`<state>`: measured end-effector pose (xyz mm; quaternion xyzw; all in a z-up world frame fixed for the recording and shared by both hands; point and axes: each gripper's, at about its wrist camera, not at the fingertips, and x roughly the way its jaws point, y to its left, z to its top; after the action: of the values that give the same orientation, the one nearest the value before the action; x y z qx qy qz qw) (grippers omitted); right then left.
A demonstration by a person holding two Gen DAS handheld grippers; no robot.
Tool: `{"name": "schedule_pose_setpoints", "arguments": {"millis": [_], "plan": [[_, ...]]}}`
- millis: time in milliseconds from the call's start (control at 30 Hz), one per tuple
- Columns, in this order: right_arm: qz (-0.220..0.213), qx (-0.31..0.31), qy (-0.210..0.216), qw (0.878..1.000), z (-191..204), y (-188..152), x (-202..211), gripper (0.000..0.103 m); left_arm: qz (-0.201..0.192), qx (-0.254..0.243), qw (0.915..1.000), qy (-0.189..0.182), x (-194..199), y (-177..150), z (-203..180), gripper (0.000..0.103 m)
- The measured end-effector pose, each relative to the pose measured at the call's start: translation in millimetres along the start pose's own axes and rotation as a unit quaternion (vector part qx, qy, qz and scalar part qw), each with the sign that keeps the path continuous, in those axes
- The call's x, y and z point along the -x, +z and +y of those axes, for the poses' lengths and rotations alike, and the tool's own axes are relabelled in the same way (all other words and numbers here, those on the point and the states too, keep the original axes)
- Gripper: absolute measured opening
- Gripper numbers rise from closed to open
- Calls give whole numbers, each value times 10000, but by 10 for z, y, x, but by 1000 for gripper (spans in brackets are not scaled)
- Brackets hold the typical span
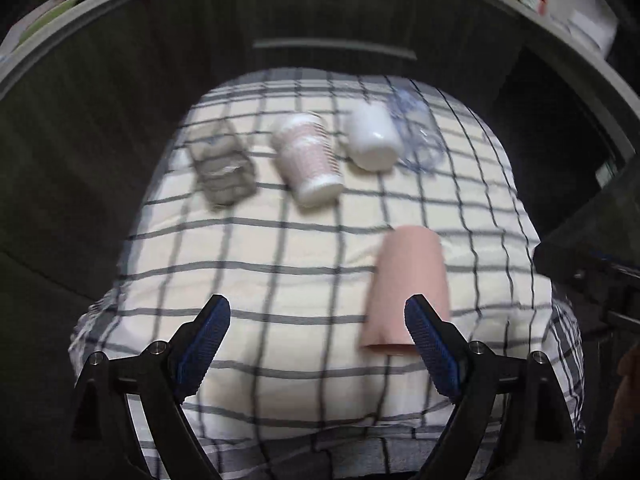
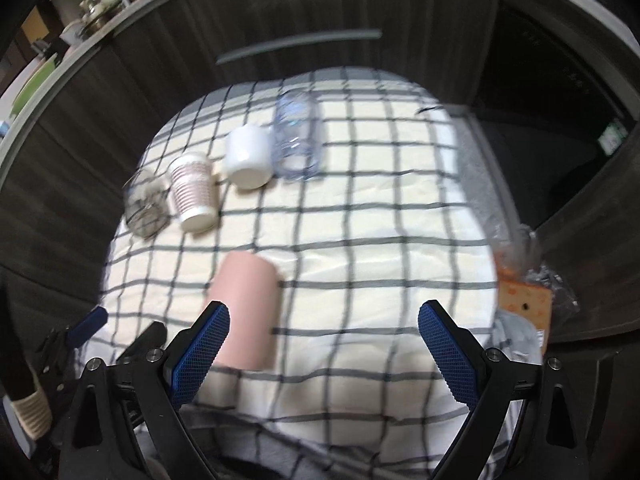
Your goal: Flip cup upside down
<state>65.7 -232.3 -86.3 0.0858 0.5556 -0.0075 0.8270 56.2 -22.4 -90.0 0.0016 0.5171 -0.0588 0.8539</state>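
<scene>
Both grippers are spread wide and hold nothing. The left gripper (image 1: 316,312) hovers above the checked cloth (image 1: 280,248), with its right-hand pad just in front of the pink cup (image 1: 408,284); whether pad and cup touch cannot be told because of motion blur. The right gripper (image 2: 324,316) hangs over bare cloth, its left-hand pad overlapping the pink cup (image 2: 246,312) in view, and the cup lies outside the gap between the fingers. The pink cup stands near the front of the cloth and widens toward its base, which suggests it is mouth-down; the blur prevents confirmation. Judged from this, the flip is either complete for this cup or not yet started, and no grasp is in effect. Farther back, a row of four vessels stands near one another: a dark glass (image 1: 222,168), a ribbed paper cup (image 1: 308,156), a white cup (image 1: 372,140) and a clear plastic cup (image 1: 416,136). These are well apart from the pink cup and do not obstruct access. A crumpled bag (image 2: 524,280) lies at the cloth's right edge, clear of the working area.
</scene>
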Motion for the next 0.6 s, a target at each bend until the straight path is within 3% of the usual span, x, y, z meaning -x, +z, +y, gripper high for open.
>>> {"name": "schedule_pose_setpoints", "arguments": {"millis": [167, 267, 467, 600], "plan": [[739, 225, 208, 9968, 335, 156, -258, 95, -250, 408, 9988, 136, 123, 21, 356, 91], [1312, 310, 305, 9904, 448, 261, -435, 95, -371, 730, 9966, 12, 161, 69, 550, 92], [2705, 380, 172, 9618, 721, 475, -990, 95, -540, 1096, 9925, -53, 138, 196, 747, 92], [3327, 474, 40, 9418, 799, 548, -1272, 95, -576, 1212, 9909, -73, 57, 307, 799, 92]]}}
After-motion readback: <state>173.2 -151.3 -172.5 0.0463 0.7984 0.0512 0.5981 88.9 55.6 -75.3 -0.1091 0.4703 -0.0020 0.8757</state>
